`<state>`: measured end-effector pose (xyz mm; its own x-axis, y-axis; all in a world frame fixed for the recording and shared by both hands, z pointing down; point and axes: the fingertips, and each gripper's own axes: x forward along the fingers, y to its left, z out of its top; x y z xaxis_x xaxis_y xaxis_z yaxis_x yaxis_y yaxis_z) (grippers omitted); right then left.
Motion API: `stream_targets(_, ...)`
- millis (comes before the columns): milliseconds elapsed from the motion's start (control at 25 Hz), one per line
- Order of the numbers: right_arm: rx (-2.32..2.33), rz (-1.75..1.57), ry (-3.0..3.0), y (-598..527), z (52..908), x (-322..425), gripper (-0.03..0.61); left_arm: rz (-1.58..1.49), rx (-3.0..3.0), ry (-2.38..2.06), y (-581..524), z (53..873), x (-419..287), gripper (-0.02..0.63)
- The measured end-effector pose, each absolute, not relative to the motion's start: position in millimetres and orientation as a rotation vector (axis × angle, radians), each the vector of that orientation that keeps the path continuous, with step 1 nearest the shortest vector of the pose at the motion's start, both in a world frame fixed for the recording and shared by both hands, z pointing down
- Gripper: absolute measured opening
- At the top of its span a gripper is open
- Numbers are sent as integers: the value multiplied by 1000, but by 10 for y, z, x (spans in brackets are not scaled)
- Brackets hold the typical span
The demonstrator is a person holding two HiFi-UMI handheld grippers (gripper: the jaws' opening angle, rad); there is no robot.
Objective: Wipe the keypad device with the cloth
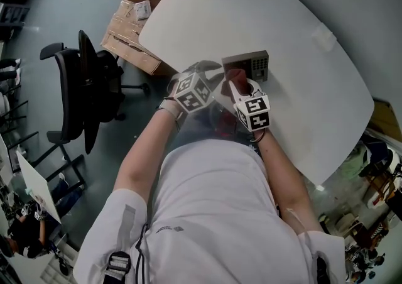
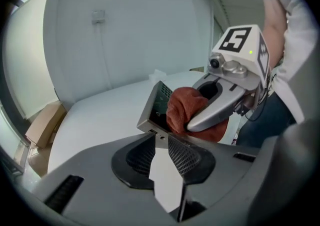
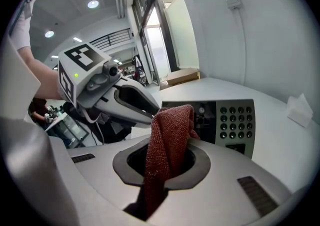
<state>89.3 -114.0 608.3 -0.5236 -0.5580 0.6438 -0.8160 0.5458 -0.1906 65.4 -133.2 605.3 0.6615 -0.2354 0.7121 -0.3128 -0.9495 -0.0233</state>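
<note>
We see the left gripper clamped on the edge of the keypad, which is held tilted near the edge of the table. The right gripper pinches the red cloth. We note its bunched end pressed against the keypad's face, beside the buttons.

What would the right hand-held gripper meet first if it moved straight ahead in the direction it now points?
The right hand-held gripper, shut on the red cloth, points at the keypad device. It would probably press the cloth onto the device's front first, though depth is unclear.
</note>
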Motion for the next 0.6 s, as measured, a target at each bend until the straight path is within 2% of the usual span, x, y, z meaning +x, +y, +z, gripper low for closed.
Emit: stream_targets(600,1055,735,-2186,-870,6528,1010,54,1146,2722,-447,-1285,6144,727,64)
